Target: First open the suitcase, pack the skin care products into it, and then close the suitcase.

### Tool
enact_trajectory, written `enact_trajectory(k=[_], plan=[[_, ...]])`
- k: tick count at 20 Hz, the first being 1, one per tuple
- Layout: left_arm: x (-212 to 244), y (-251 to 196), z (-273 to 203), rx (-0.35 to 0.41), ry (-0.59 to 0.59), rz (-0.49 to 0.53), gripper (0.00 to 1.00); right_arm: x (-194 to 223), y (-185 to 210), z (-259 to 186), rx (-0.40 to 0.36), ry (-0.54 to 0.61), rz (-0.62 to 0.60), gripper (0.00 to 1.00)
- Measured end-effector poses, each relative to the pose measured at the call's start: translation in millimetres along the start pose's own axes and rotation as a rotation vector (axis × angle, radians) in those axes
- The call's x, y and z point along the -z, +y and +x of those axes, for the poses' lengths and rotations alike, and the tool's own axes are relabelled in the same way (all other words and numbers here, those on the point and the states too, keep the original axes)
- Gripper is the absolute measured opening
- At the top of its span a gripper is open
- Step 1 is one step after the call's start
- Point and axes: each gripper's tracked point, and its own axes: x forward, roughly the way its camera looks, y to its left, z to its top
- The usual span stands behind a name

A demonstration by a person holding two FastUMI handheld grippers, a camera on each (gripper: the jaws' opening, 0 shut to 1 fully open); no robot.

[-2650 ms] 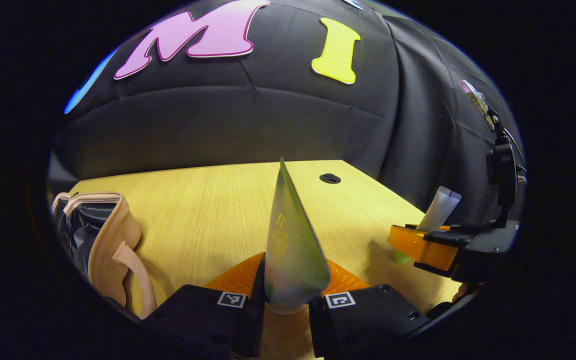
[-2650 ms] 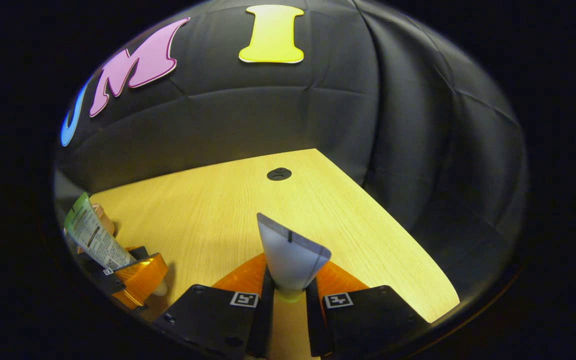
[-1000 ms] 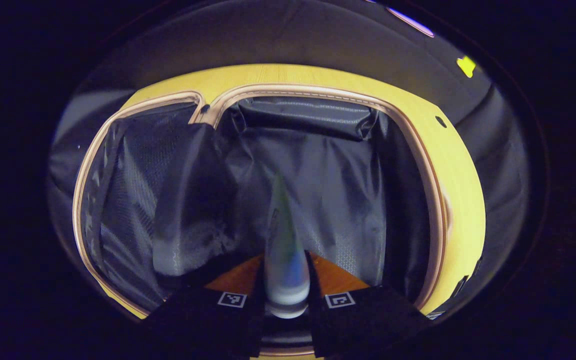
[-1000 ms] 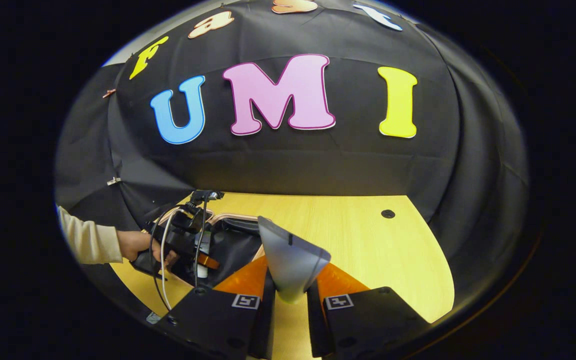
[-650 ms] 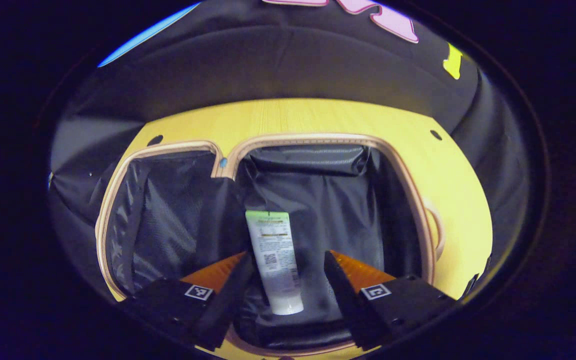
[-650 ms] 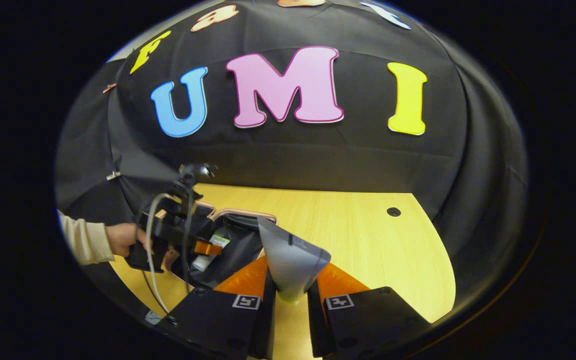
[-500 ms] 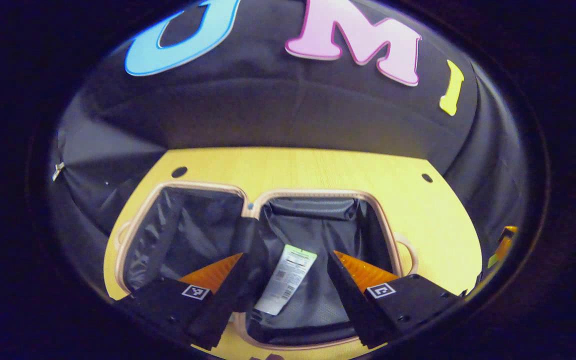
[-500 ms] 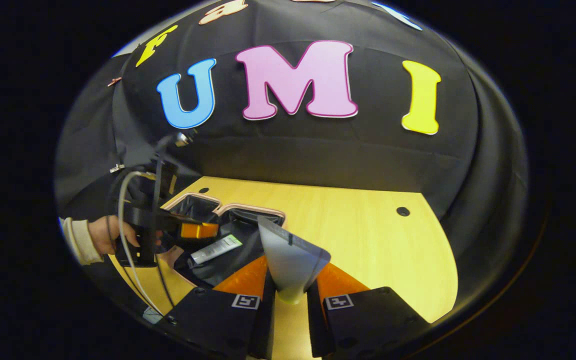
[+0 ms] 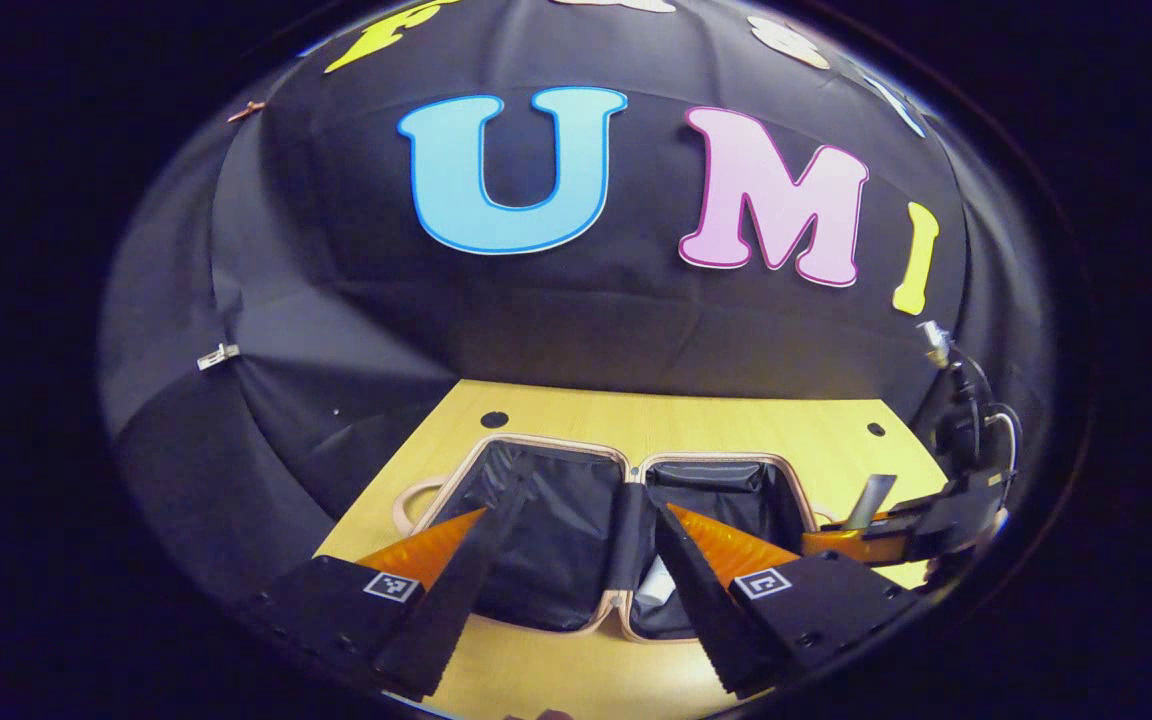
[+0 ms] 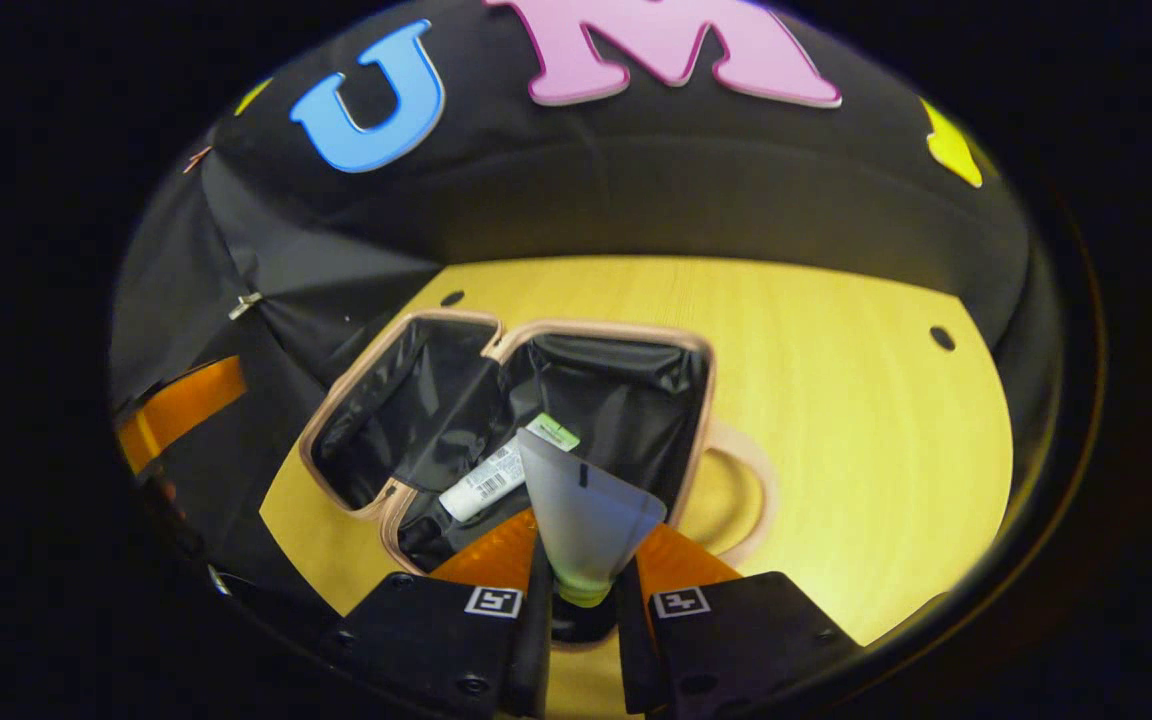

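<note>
- Suitcase: lies flat and fully open on the wooden desk, both halves lined in dark fabric, beige trim around each rim. A beige handle loop sticks out from its right side in the right gripper view.
- White tube with a green end: lies flat inside the right-hand half of the suitcase, slanted, green end pointing away from the camera. In the left gripper view a small pale patch of it shows in that same half, just beside the inner edge of the right finger.
- Left gripper: fingers spread wide and released, nothing between them. It hangs above the near edge of the suitcase, looking along the desk toward the booth wall.
- Right gripper: fingers clenched on a grey tube, gripped near its cap end; the flat crimped end fans out upward and away from the camera. A green cap shows between the fingers at the bottom.
- Right gripper position: above the near-right part of the open suitcase, tilted down into it. The grey tube is clear of the lining and partly overlaps the white tube in view.
- In the left gripper view the right gripper appears at the right edge, over the desk just beside the suitcase, with the grey tube standing up from its orange fingers.
</note>
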Motion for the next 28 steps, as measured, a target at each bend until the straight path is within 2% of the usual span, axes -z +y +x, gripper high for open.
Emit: enact_trajectory(k=[2, 3, 6, 9, 10, 11, 15, 16, 17, 18, 19, 24, 26, 28], plan=[[16.0, 13.0, -8.8, -0.027, 0.017, -0.045, 0.98, 14.9, -6.2, 25.7, 0.061, 0.081, -0.030, 0.32], [24.6, 18.0, -13.3, -0.034, 0.031, -0.072, 0.98, 22.4, -3.4, 37.6, 0.067, 0.119, -0.019, 0.32], [38.5, 34.4, -22.4, -0.056, 0.054, -0.116, 0.97, 37.0, 6.5, 59.0, 0.069, 0.232, 0.114, 0.33], [46.5, 54.2, -29.0, -0.098, 0.068, -0.126, 0.97, 40.1, -0.2, 71.8, 0.109, 0.258, 0.129, 0.34], [46.6, 58.9, -29.7, -0.108, 0.068, -0.131, 0.97, 39.7, -1.0, 70.6, 0.111, 0.258, 0.126, 0.27], [48.2, 62.1, -28.7, -0.118, 0.071, -0.137, 0.97, 39.5, -1.8, 69.7, 0.117, 0.253, 0.123, 0.25], [53.0, 89.0, -22.7, -0.168, 0.073, -0.129, 0.97, 10.8, 9.2, 41.0, 0.080, 0.110, 0.040, 0.76], [53.1, 97.2, -18.7, -0.181, 0.075, -0.126, 0.97, 3.9, 12.0, 28.7, 0.066, 0.075, 0.024, 0.82], [53.4, 106.2, -13.9, -0.188, 0.073, -0.123, 0.97, -2.1, 12.9, 19.8, 0.055, 0.041, 0.010, 0.98], [52.0, 117.2, -7.4, -0.199, 0.072, -0.120, 0.93, -9.0, 12.4, 6.5, 0.048, 0.007, -0.003, 0.98], [49.4, 130.2, -1.2, -0.211, 0.067, -0.116, 0.97, -14.4, 8.9, -6.6, 0.046, -0.030, -0.016, 0.98], [44.9, 192.0, 58.2, -0.218, 0.085, -0.127, 0.96, -32.5, -25.8, -80.1, 0.084, -0.166, -0.038, 0.98], [45.0, 214.7, 89.0, -0.202, 0.100, -0.169, 0.96, -37.4, -44.8, -108.2, 0.122, -0.216, -0.029, 0.97], [52.5, 223.8, 122.4, -0.132, 0.133, -0.221, 0.96, -38.2, -65.1, -137.0, 0.174, -0.264, -0.003, 0.98]])
